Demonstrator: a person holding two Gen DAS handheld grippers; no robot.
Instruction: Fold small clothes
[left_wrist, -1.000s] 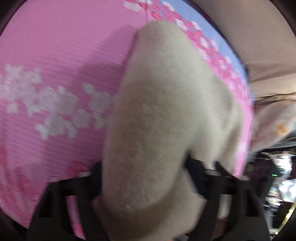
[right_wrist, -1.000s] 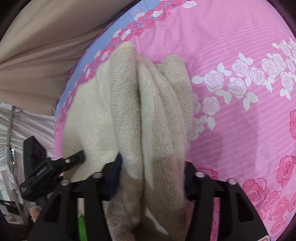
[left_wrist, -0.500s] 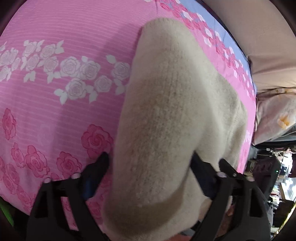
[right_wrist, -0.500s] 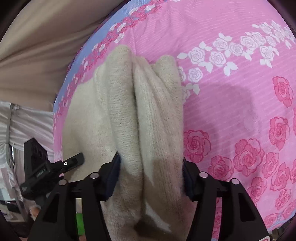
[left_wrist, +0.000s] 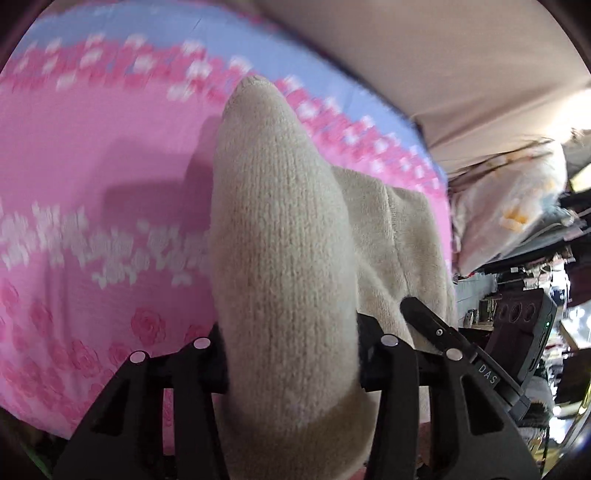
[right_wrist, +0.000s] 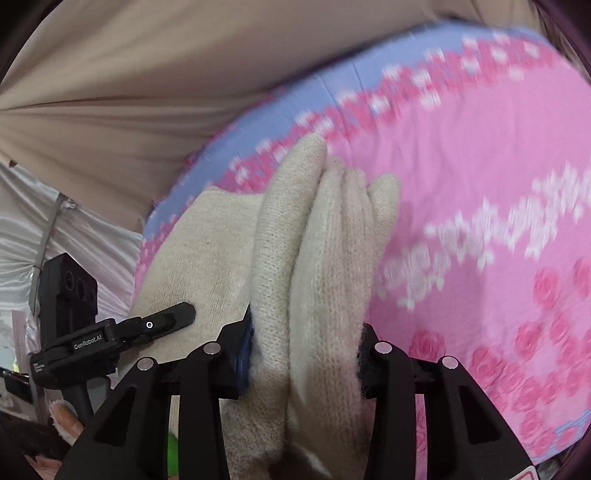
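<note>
The left gripper (left_wrist: 291, 354) has its jaws clamped on the cream knit garment (left_wrist: 280, 236). The right gripper (right_wrist: 306, 350) pinches its bunched folds above the pink rose bedsheet (right_wrist: 480, 177).

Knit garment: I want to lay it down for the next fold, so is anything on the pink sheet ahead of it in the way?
Nothing visible: the knit garment, held in both grippers, has only bare floral sheet ahead, though motion blur hides small items.

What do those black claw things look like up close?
Both grippers, left and right, are matte black angular frames with triangular cut-outs and round silver bolt heads. The right one shows a blue pad on one finger; white lettering marks the left one's side.
</note>
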